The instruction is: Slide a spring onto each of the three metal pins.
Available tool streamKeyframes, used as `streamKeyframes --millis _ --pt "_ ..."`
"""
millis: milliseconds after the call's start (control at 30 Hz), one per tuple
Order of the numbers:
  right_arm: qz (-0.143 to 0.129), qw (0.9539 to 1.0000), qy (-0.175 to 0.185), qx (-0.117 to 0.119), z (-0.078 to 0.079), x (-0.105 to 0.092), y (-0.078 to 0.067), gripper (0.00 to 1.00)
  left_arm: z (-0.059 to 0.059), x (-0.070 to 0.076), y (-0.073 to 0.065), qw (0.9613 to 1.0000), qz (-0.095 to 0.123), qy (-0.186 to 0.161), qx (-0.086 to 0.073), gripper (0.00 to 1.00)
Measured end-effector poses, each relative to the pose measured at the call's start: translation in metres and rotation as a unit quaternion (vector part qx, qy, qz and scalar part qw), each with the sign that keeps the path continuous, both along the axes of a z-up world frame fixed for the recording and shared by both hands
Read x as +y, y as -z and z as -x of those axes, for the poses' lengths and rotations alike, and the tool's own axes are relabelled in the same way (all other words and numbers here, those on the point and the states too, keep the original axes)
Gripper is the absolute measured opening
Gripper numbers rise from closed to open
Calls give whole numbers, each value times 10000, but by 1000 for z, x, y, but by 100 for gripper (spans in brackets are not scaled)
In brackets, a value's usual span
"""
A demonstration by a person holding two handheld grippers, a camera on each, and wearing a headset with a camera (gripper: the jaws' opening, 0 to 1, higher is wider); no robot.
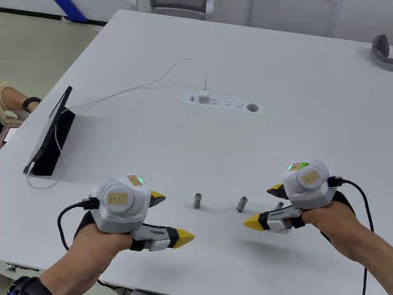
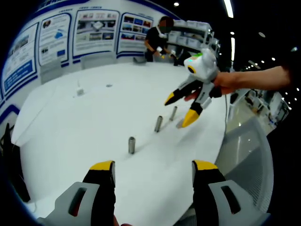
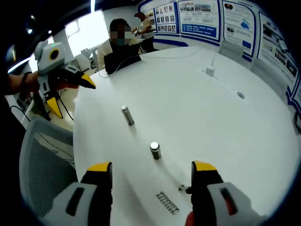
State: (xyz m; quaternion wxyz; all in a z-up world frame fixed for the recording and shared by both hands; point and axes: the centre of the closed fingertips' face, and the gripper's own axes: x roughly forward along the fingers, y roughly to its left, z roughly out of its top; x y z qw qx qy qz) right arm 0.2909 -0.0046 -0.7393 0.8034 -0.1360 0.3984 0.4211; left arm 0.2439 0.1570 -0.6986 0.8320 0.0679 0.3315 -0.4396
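Note:
Three short metal pins stand in a row on the white table (image 1: pixel 184 141). The left pin (image 1: pixel 198 200) and the middle pin (image 1: pixel 242 203) look ribbed, as if each carries a spring. The third pin (image 1: pixel 279 206) is partly hidden behind my right gripper (image 1: pixel 264 206). In the right gripper view this pin (image 3: pixel 182 189) looks bare, and a loose spring (image 3: pixel 168 202) lies flat beside it between my open jaws. My left gripper (image 1: pixel 171 216) hovers open left of the row with nothing in it. The left gripper view shows the pins (image 2: pixel 158 123) ahead and the right gripper (image 2: pixel 181 109) beyond them.
A white power strip (image 1: pixel 224 103) with a plug and cable lies mid-table. A dark tablet on a stand (image 1: pixel 52 132) sits at the left edge. A grey object (image 1: pixel 382 50) rests at the far right. The table's near edge is just below my hands.

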Motion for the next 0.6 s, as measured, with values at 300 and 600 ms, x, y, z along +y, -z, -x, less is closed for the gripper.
streamKeyframes --millis 300,600 --pt "-224 9992 318 -82 6 -10 -11 72 -2 -7 1 10000 39 24 10 68" --pt "-421 9967 686 -81 20 -26 -15 74 -5 -18 1 9999 74 80 21 69"
